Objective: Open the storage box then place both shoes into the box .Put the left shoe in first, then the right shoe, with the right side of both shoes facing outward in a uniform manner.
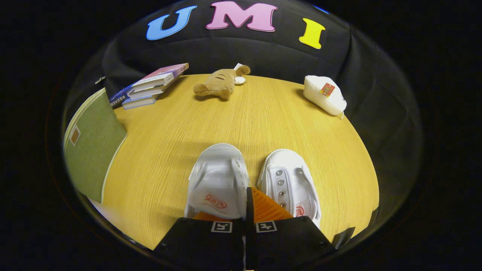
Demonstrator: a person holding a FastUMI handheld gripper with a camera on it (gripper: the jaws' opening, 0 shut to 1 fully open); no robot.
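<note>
Two white canvas shoes stand side by side on the wooden table (263, 120), toes pointing away from me. My gripper (247, 205) is shut on the inner side wall of the left-hand shoe (216, 177): one finger reaches inside the shoe and the other sits in the gap between the two shoes. The right-hand shoe (292, 180) lies just beside the outer finger, and I cannot tell whether it touches it. The green storage box (94, 146) stands at the table's left edge, well to the left of the fingers. Whether it is open is unclear.
A stack of books (150, 86) lies at the far left beyond the box. A brown plush toy (220, 82) rests at the far middle. A white pouch (324, 94) sits at the far right. Bare tabletop stretches between the shoes and these things.
</note>
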